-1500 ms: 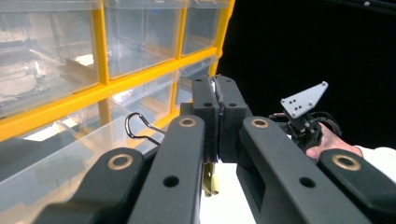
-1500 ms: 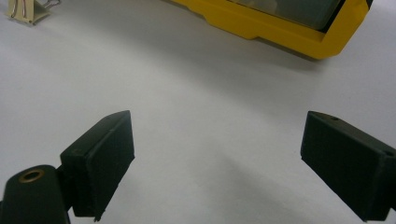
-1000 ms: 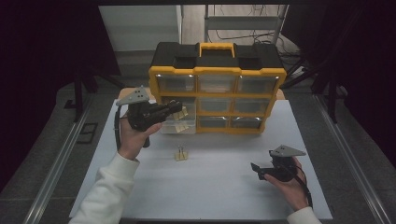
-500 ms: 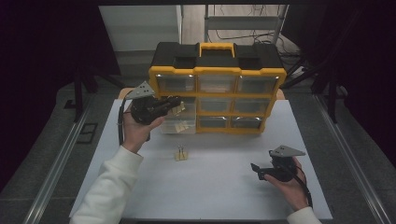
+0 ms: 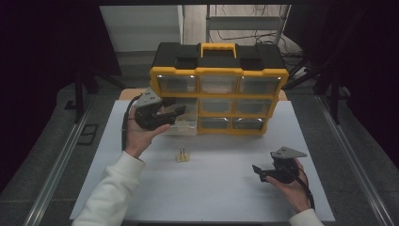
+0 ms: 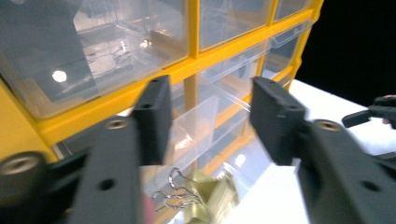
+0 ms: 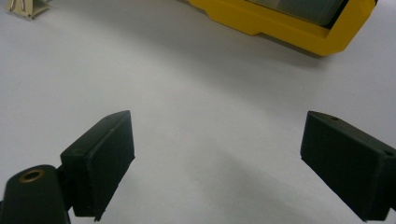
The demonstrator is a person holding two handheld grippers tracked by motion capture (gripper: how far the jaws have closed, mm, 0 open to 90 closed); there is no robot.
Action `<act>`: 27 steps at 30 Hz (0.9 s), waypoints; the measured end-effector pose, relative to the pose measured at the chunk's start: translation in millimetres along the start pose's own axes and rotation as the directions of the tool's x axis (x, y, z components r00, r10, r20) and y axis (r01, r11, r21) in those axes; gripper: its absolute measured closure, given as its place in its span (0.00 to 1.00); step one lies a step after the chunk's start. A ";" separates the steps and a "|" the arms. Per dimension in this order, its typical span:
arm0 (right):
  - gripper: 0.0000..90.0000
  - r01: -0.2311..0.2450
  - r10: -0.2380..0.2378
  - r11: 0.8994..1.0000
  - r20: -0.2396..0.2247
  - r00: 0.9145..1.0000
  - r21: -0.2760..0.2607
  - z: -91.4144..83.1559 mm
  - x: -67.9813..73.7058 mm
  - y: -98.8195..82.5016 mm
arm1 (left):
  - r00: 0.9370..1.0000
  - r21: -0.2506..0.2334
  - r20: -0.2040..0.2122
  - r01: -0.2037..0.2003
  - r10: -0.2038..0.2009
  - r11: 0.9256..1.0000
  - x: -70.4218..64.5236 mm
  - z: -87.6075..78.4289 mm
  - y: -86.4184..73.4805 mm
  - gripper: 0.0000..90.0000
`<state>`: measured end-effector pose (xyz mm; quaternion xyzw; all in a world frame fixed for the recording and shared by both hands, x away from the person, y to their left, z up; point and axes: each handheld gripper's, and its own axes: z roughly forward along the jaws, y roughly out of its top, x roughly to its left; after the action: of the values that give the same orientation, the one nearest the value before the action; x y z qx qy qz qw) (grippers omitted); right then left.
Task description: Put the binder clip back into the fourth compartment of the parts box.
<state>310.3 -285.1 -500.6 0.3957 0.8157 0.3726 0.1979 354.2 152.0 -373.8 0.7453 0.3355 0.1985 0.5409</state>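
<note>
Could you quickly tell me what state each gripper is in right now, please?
Left gripper: open, holding nothing, by the organizer's pulled-out drawer.
Right gripper: open, empty, above the table.

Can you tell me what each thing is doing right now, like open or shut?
Left gripper: open, held up at the pulled-out drawer.
Right gripper: open, low over the white table.
Bottom-left drawer: pulled out.
Other drawers: pushed in.
Binder clip: standing on the table.
</note>
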 end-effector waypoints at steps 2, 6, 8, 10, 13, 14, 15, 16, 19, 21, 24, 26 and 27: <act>0.12 0.000 0.000 1.000 0.002 1.000 -0.003 -0.7 0.1 0.1 | 0.999 -0.008 0.025 0.024 -0.024 1.000 1.1 -4.6 -2.5 0.43; 0.12 -0.002 0.002 1.000 0.002 1.000 -0.005 -1.0 0.1 0.2 | 0.998 -0.022 0.049 0.029 -0.028 0.999 -0.5 -17.3 -10.2 0.40; 0.12 -0.001 0.001 1.000 0.004 1.000 -0.003 -0.7 0.2 0.2 | 0.998 -0.024 0.062 0.025 -0.023 0.999 -2.0 -22.5 -14.1 0.40; 0.12 -0.003 0.003 1.000 0.004 1.000 -0.005 -0.9 0.0 0.2 | 0.995 -0.025 0.092 0.029 -0.027 0.999 -3.7 -27.5 -18.7 0.40; 0.12 -0.003 0.003 1.000 0.006 1.000 -0.003 -1.1 -0.2 0.2 | 0.993 -0.023 0.119 0.021 -0.018 1.000 -6.4 -35.1 -24.2 0.41; 0.12 -0.002 0.002 1.000 0.006 1.000 -0.002 -0.8 -0.2 0.2 | 0.991 -0.024 0.131 0.022 -0.018 0.999 -6.5 -36.8 -25.3 0.41; 0.12 -0.002 0.002 1.000 0.005 1.000 -0.001 -0.6 -0.1 0.2 | 0.989 -0.026 0.148 0.026 -0.022 0.999 -7.0 -38.7 -26.7 0.41; 0.12 -0.001 0.001 1.000 0.005 1.000 0.001 -0.5 -0.1 0.2 | 0.986 -0.025 0.166 0.027 -0.022 0.999 -7.3 -40.3 -27.9 0.41; 0.12 -0.002 0.002 1.000 0.006 1.000 0.002 -0.2 0.0 0.1 | 0.979 -0.025 0.204 0.029 -0.023 0.999 -9.2 -43.5 -30.8 0.41; 0.12 -0.002 0.002 1.000 0.006 1.000 0.001 -0.3 0.1 0.2 | 0.977 -0.018 0.213 0.021 -0.017 1.000 -11.0 -44.7 -32.4 0.42; 0.12 -0.001 0.001 1.000 0.007 1.000 -0.001 -0.3 0.3 0.0 | 0.974 -0.005 0.224 0.017 -0.016 1.000 -14.7 -45.7 -35.4 0.42; 0.12 -0.001 0.001 1.000 0.006 1.000 -0.001 -0.3 0.3 0.0 | 0.972 0.005 0.236 0.014 -0.015 1.000 -16.8 -46.1 -37.7 0.42; 0.12 -0.001 0.001 1.000 0.006 1.000 -0.001 -0.3 0.2 0.0 | 0.969 0.013 0.245 0.012 -0.015 1.000 -17.9 -46.1 -39.2 0.42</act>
<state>309.9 -285.1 -500.4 0.3972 0.8148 0.3717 0.2004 300.1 177.7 -394.0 0.7648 0.2723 0.0992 0.5754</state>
